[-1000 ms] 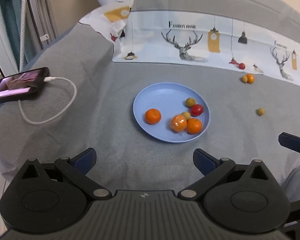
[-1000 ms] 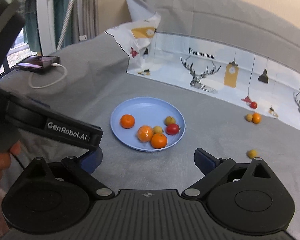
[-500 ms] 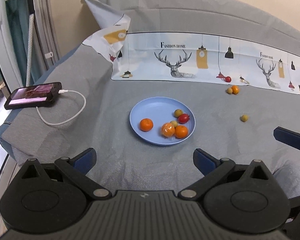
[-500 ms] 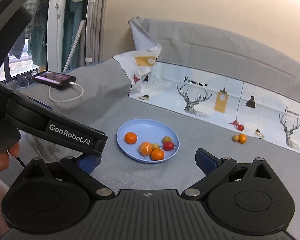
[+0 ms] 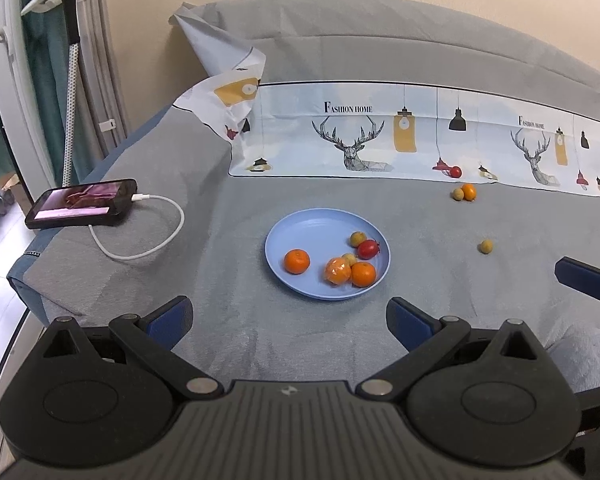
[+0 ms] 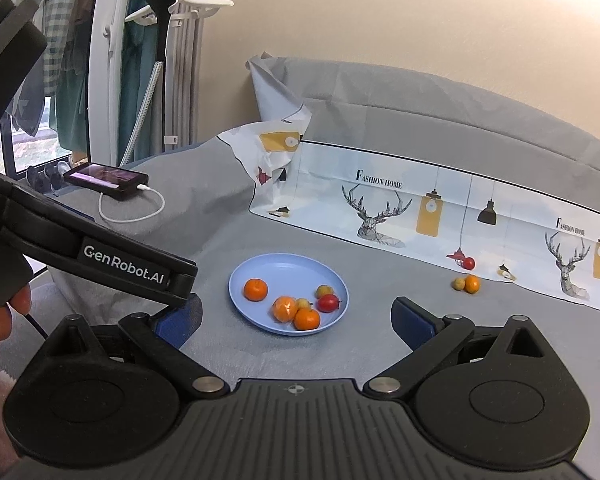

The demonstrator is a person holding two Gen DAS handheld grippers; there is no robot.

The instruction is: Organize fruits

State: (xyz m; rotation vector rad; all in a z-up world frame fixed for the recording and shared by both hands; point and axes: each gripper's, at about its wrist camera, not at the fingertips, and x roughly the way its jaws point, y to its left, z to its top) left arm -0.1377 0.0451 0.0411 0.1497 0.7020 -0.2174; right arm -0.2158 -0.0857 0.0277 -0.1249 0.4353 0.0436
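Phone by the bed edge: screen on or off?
On. The phone shows a lit pinkish picture on its screen in both views, and a white cable is plugged in.

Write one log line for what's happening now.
left tongs: open, empty | right tongs: open, empty | round blue plate: six fruits | grey cloth: four loose

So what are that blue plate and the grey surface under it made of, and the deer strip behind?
The blue plate looks like matte plastic: uniform pastel colour, soft sheen, thin raised rim. The grey surface seems woven fabric, perhaps a sheet; it has fine texture and soft folds. The deer strip looks like thin printed paper or plastic film, since its left corner stands up crumpled with sharp creases.
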